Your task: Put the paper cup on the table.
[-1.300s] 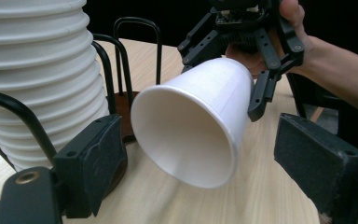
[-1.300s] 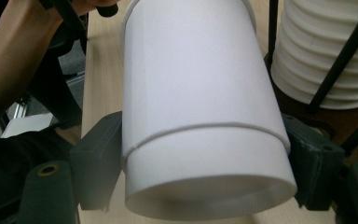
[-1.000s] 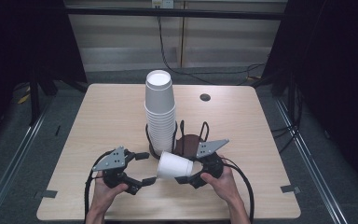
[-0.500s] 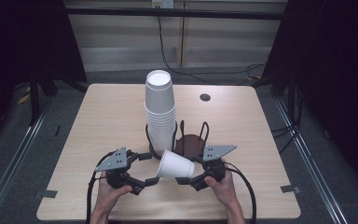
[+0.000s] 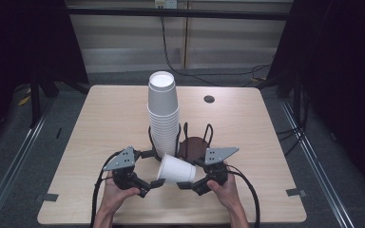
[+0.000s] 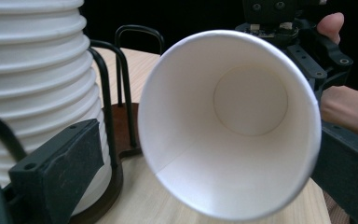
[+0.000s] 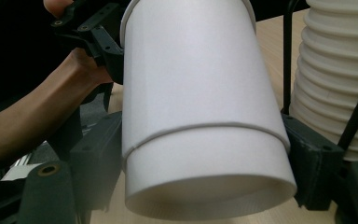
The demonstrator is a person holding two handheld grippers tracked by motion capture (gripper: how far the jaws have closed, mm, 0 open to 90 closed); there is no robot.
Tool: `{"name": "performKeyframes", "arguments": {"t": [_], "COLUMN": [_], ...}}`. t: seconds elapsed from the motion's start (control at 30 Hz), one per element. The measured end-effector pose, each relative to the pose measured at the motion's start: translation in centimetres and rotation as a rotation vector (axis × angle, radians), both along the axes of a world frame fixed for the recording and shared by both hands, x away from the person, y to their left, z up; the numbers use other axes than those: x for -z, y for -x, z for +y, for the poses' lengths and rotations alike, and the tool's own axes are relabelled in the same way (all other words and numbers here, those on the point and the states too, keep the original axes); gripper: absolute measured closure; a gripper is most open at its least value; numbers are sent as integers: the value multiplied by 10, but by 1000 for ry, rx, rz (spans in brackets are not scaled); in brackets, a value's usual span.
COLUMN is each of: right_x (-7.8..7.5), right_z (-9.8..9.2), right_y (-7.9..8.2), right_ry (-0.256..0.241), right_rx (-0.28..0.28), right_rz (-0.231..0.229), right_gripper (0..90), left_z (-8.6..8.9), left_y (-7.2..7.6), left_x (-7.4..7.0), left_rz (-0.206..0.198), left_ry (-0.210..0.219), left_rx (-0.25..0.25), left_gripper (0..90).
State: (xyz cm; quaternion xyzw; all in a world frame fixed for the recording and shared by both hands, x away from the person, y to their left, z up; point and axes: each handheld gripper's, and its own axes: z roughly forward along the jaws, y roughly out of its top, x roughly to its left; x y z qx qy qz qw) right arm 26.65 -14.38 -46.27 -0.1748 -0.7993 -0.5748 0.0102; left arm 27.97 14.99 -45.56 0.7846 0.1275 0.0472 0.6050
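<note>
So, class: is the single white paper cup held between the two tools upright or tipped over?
Tipped on its side. The single white paper cup lies roughly level, its open mouth facing the left tool, whose view looks straight into its empty inside.

Lab: black curtains (image 5: 38, 42), taped floor (image 5: 294, 192), cables (image 5: 171, 52).

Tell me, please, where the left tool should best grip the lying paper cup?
Probably at the rim of the paper cup, one jaw inside and one outside. The cup lies sideways with its open mouth facing the left tool, while the right tool holds its closed base end.
</note>
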Motion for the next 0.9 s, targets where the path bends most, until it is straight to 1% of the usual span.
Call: {"name": "performKeyframes", "arguments": {"t": [0.1, 0.2, 0.37, 0.53, 0.6, 0.67, 0.77, 0.9], "right_x": [-1, -1, -1, -2, -2, -3, -3, -3], "right_z": [1, 1, 4, 5, 5, 5, 4, 4], "right_y": [-1, -2, -1, 0, 0, 0, 0, 0], "right_ry": [2, 2, 12, 14, 15, 19, 22, 24], "right_rx": [-4, -8, -15, -20, -24, -20, -15, -17], "right_rz": [-2, -2, -6, -11, -10, -15, -16, -18], "right_gripper": [229, 229, 229, 228, 228, 229, 229, 228], "left_z": [-3, -6, -9, -11, -13, -14, -17, -17], "left_y": [-1, -2, -3, -4, -4, -5, -4, -4], "left_x": [0, 1, 2, 2, 1, -1, -1, -1], "left_rz": [6, 2, 3, 18, 15, 18, 9, 14], "left_ry": [4, 3, 6, 11, 4, -2, -3, -4], "left_rx": [9, 17, 43, 60, 67, 87, 84, 87], "left_gripper": [0, 0, 0, 0, 2, 47, 42, 40]}}
